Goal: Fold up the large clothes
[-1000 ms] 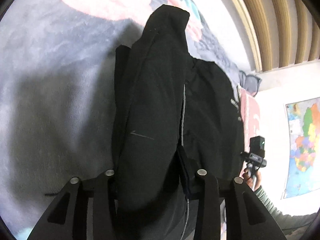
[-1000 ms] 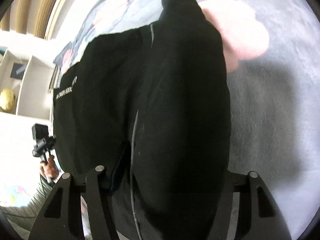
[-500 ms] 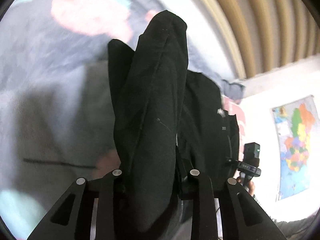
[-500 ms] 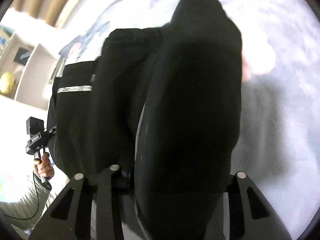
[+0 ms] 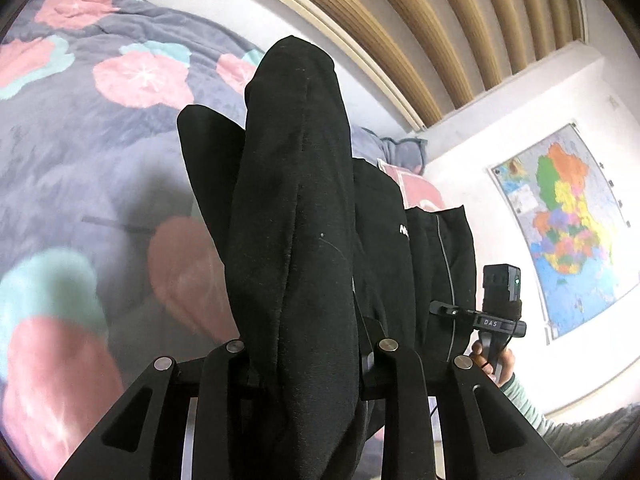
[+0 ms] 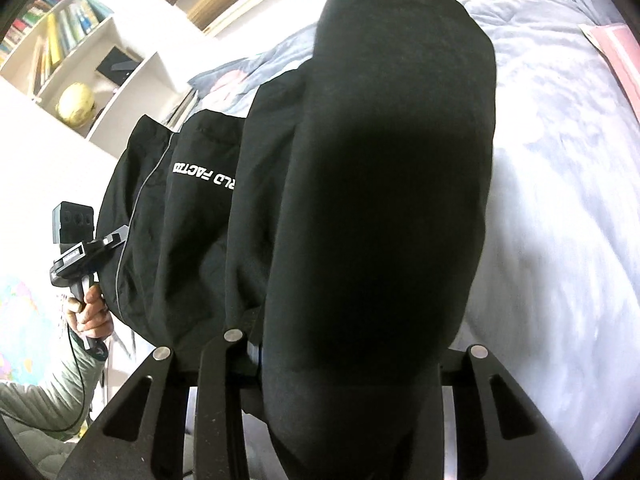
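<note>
The bed (image 5: 80,152) is covered with a grey-blue blanket with pink and teal flowers, and it fills the background under both cameras. Above it hangs the black jacket (image 5: 296,220), lifted clear of the blanket, with white letters on its chest and a thin grey stripe. A thick fold of it runs between the jaws of the left hand-held gripper (image 5: 308,356), which is clenched on the fabric. The right hand-held gripper (image 6: 352,344) also grasps a bulky fold of the same jacket. On the wall there is a coloured map (image 5: 568,232). A white bookshelf (image 6: 80,52) holds books and a yellowish globe (image 6: 76,104).
</note>
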